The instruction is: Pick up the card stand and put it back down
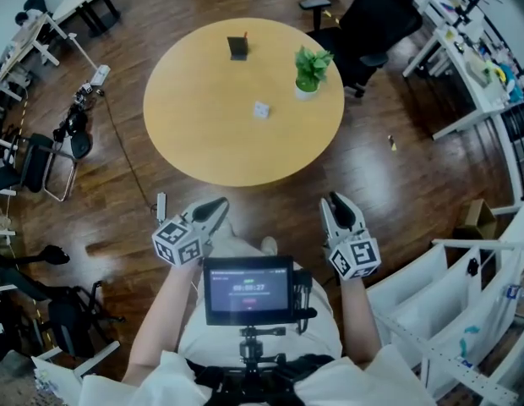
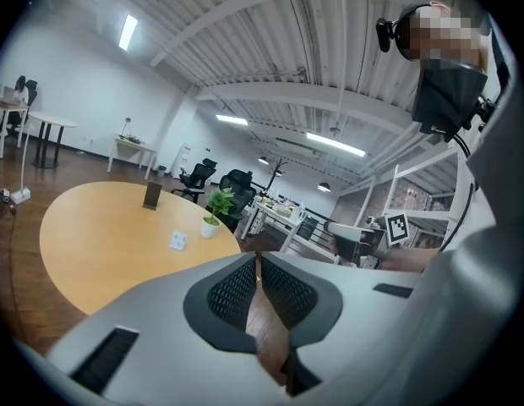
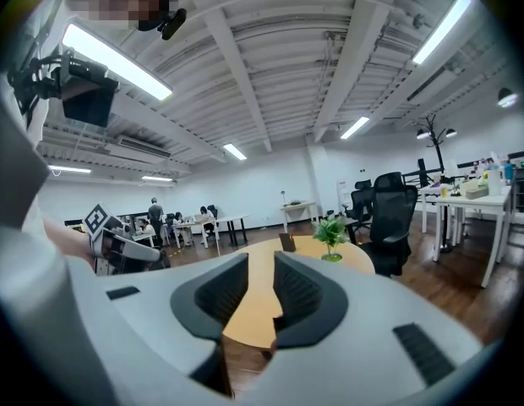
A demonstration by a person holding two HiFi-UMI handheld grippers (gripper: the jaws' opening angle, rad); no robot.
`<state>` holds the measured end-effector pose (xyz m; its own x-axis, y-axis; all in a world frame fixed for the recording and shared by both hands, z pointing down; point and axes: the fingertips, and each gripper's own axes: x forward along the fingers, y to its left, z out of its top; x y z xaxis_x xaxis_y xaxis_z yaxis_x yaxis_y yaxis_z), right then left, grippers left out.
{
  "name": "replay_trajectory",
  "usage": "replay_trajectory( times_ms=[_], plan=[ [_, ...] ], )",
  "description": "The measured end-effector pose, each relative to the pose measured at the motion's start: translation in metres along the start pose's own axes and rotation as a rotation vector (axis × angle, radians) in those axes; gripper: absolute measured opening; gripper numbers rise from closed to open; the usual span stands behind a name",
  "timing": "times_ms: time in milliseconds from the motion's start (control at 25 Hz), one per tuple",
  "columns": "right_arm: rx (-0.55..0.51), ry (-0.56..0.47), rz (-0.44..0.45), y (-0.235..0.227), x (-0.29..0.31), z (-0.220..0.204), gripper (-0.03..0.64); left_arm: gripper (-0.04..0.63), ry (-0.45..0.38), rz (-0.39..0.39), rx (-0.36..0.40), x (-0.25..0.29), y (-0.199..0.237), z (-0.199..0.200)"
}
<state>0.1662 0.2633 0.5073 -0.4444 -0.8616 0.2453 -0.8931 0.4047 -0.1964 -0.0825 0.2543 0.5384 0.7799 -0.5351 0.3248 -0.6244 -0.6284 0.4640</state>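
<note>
Head view: round wooden worktop (image 1: 203, 134) sat in upper centre of frame. Card stand (image 1: 237, 47), dark and upright, stood on it near the far edge, toward the top of the frame. Potted plant (image 1: 310, 70) in a white pot was on the worktop to the right of the stand, well apart from it. Small white blocky item (image 1: 261, 109) lay near the worktop's middle, below and between those two; too small to identify.

Both tongs were held low in the frame, off the worktop, over the wood floor (image 1: 397, 193), well apart from the card stand. Left tongs (image 1: 218, 205) at lower left of centre, right tongs (image 1: 334, 201) at lower right of centre, each with its marker cube nearest the person. A small monitor (image 1: 248, 289) on a chest rig sat between the forearms at bottom centre. Black office chair (image 1: 372, 15) stood at upper right beyond the worktop.

Left gripper view: tongs pressed together at the tips, nothing between them. Card stand appeared small at left of centre, on the worktop.

Right gripper view: tongs spread with a clear gap, nothing in it, only worktop surface showing through. Card stand appeared just above the gap, plant to its right.
</note>
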Motion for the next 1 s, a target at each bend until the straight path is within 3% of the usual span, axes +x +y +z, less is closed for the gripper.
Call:
replay_trajectory(
  times_ms=[280, 680, 1000],
  plan=[
    [-0.014, 0.021, 0.049, 0.009, -0.021, -0.010, 0.109, 0.014, 0.024, 0.018, -0.028, -0.010, -0.026, -0.027],
    [-0.015, 0.005, 0.054, 0.007, -0.027, -0.014, 0.109, 0.014, 0.004, 0.037, 0.012, -0.009, -0.030, -0.028],
    [-0.018, 0.005, 0.056, 0.018, -0.024, -0.014, 0.109, 0.014, -0.005, 0.049, -0.012, -0.020, -0.026, -0.027]
  ],
)
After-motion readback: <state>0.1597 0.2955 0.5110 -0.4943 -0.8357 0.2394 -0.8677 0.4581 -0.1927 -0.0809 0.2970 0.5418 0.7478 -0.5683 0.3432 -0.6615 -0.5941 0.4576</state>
